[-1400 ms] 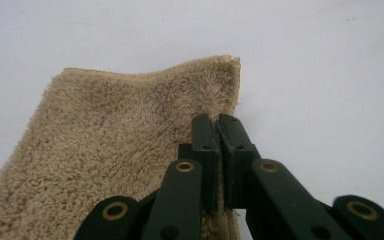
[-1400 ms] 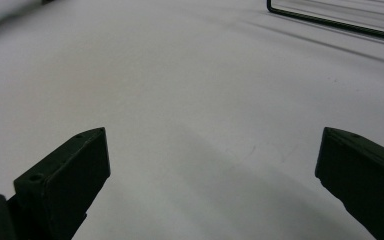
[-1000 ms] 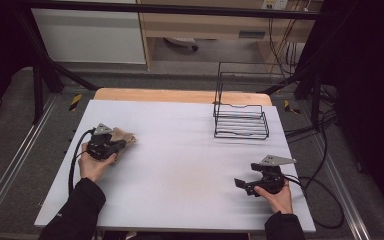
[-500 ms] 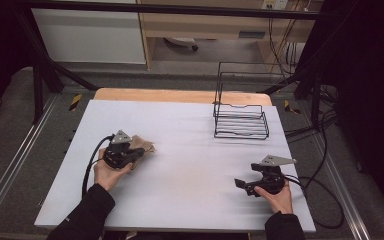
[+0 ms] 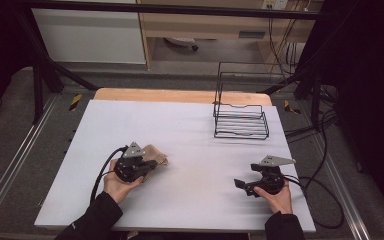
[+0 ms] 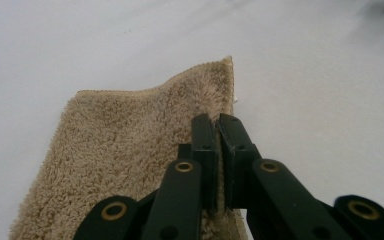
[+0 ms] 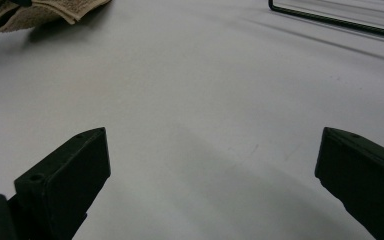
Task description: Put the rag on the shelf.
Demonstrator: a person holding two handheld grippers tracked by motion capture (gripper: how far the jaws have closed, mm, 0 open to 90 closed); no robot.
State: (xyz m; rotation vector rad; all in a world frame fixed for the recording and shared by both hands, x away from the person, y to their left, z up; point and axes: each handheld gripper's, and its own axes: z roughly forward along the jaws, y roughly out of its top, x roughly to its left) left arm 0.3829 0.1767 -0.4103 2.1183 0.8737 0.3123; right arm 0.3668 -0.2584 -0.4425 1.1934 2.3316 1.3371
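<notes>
Left claw (image 5: 152,165) clamped on tan towel (image 6: 130,145) edge, worktop (image 5: 190,135) 8 o'clock; right claw (image 7: 210,185) wide open, empty, 4 o'clock. Towel grabbed; placement undone, likely wire rack (image 5: 241,120) at 1 o'clock.

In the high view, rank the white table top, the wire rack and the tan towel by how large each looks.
1. White table top: by far the largest.
2. Wire rack: clearly smaller, standing at the table's far right.
3. Tan towel: smallest as seen, though the left tool, shut on it, hides part of it.
</notes>
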